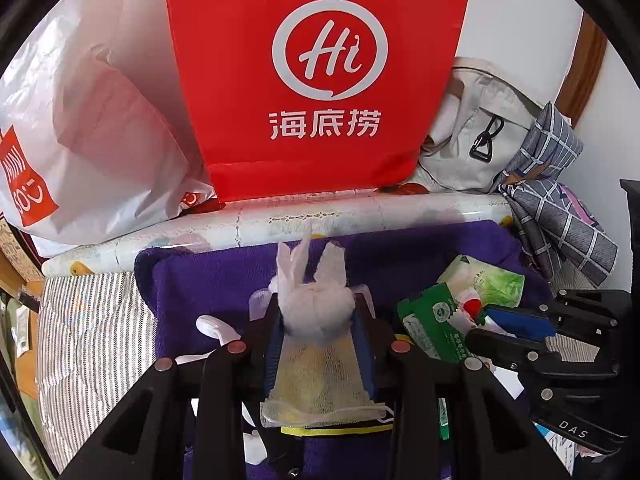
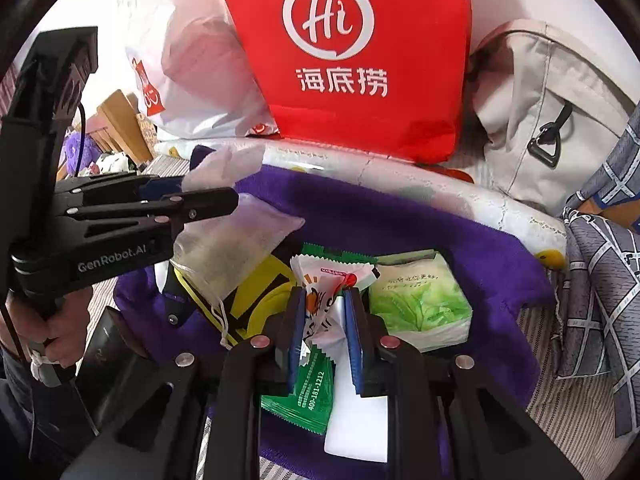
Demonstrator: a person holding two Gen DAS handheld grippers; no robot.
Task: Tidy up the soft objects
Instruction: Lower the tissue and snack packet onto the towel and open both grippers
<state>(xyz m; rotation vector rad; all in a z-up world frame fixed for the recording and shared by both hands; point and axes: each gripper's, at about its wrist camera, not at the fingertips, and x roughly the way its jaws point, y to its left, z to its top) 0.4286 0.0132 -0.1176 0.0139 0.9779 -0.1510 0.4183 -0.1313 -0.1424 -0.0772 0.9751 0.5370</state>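
My left gripper [image 1: 318, 304] is shut on a white mesh drawstring pouch [image 1: 316, 360] with a fluffy white tuft at its top, held above a purple towel [image 1: 400, 256]. From the right wrist view the left gripper [image 2: 200, 204] shows at the left with the pouch [image 2: 236, 240] hanging from it. My right gripper [image 2: 326, 308] is shut on a crinkled white packet [image 2: 324, 280] with orange and red print. It also shows at the right in the left wrist view as the right gripper [image 1: 492, 320]. A green tissue pack [image 2: 420, 300], a green sachet [image 2: 304, 396] and a yellow-black item [image 2: 260, 292] lie on the purple towel [image 2: 400, 220].
A red paper bag [image 1: 320, 80] stands behind the towel, with a white plastic bag [image 1: 88, 120] to its left and a beige backpack [image 1: 472, 128] to its right. Grey checked cloth [image 1: 560, 208] lies far right. A rolled patterned cover [image 1: 280, 220] edges the towel; striped bedding [image 1: 92, 340] lies left.
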